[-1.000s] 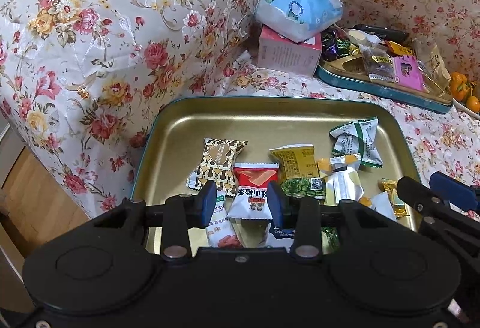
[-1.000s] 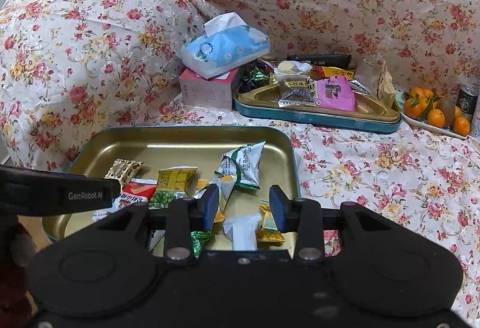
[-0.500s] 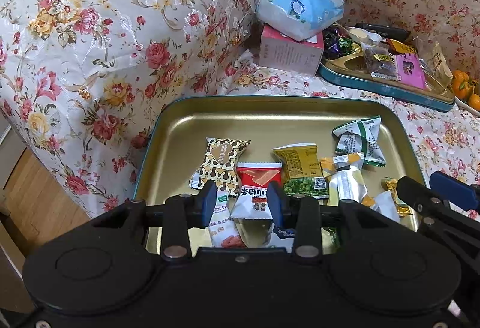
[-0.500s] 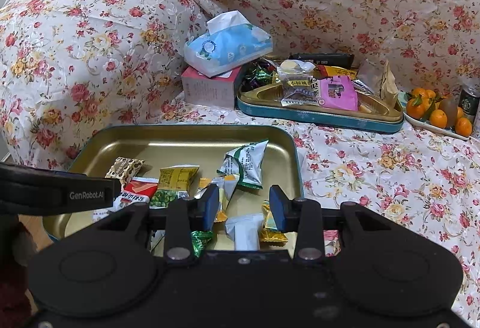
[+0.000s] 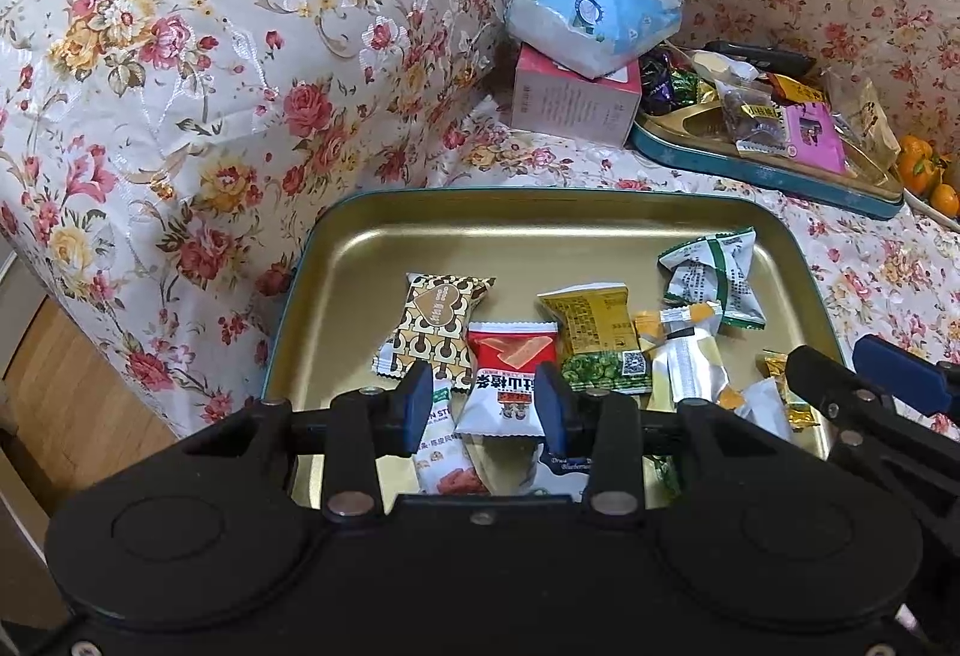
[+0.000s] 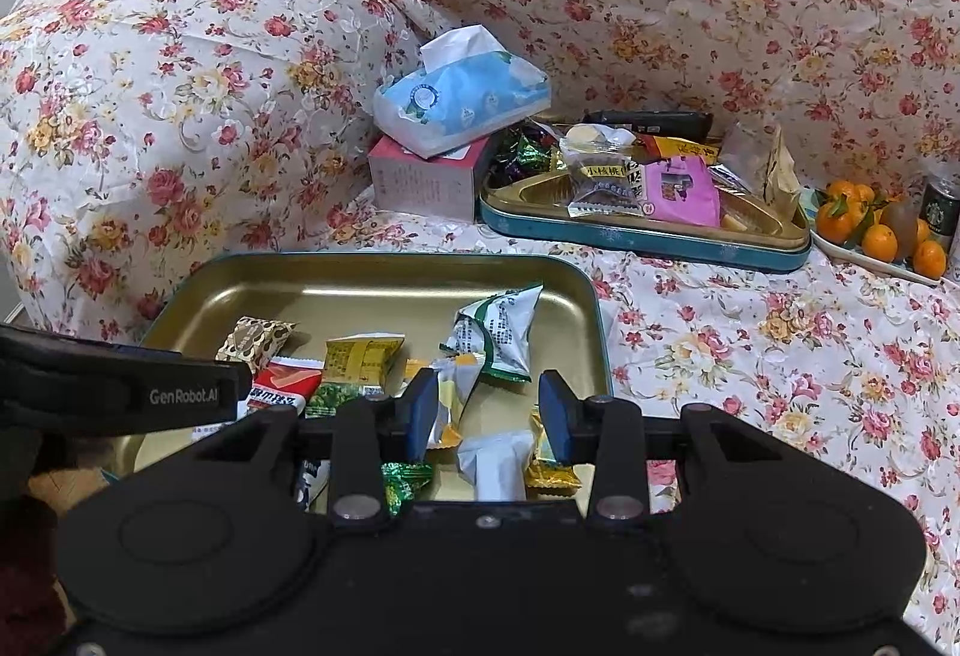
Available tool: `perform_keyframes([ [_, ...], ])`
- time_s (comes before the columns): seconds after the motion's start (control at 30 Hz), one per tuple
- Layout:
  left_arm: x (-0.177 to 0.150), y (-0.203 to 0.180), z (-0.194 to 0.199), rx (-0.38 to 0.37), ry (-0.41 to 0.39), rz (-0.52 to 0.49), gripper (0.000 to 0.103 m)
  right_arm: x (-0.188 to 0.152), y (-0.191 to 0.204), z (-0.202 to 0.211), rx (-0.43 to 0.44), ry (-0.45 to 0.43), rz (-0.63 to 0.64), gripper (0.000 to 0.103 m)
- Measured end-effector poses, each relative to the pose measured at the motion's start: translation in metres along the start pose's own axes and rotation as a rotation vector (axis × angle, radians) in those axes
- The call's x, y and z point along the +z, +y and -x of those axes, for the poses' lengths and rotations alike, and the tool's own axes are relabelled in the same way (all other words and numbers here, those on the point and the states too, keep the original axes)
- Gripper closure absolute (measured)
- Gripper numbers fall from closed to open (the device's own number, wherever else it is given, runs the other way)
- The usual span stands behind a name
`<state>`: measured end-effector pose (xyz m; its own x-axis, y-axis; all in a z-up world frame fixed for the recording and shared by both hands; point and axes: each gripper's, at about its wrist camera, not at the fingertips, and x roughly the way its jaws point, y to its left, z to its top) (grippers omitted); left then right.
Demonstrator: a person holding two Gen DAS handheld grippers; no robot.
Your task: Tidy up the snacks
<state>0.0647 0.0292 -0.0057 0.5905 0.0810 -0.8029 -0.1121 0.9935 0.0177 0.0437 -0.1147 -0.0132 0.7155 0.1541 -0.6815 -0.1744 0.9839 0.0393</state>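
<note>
A gold tray with a teal rim sits on the floral sofa and holds several snack packets: a brown patterned one, a red and white one, a yellow-green one and a green-white one. My left gripper is open and empty above the tray's near edge, over the red packet. My right gripper is open and empty over the tray's near right part, above a white packet. A second tray with more snacks lies farther back.
A blue tissue pack rests on a pink box behind the near tray. A plate of oranges and a dark can stand at the far right. The sofa arm rises at left, wooden floor below.
Both grippers have drawn back slightly, so the tray and snacks sit a little lower in view. Nothing was picked up.
</note>
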Motion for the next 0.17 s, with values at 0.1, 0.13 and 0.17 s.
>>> perform_keyframes([
  [0.1, -0.0004, -0.0002, 0.0012, 0.007, -0.01, 0.004, 0.056, 0.0006, 0.0003, 0.0014, 0.0, -0.003, -0.003, 0.064],
  [0.13, -0.0005, -0.0006, 0.0018, 0.011, -0.014, 0.002, 0.056, 0.0005, 0.0005, 0.0019, 0.0, -0.003, -0.004, 0.064],
  [0.17, -0.0007, -0.001, 0.0021, 0.014, -0.015, 0.001, 0.056, 0.0005, 0.0006, 0.0022, -0.001, -0.003, -0.005, 0.064],
])
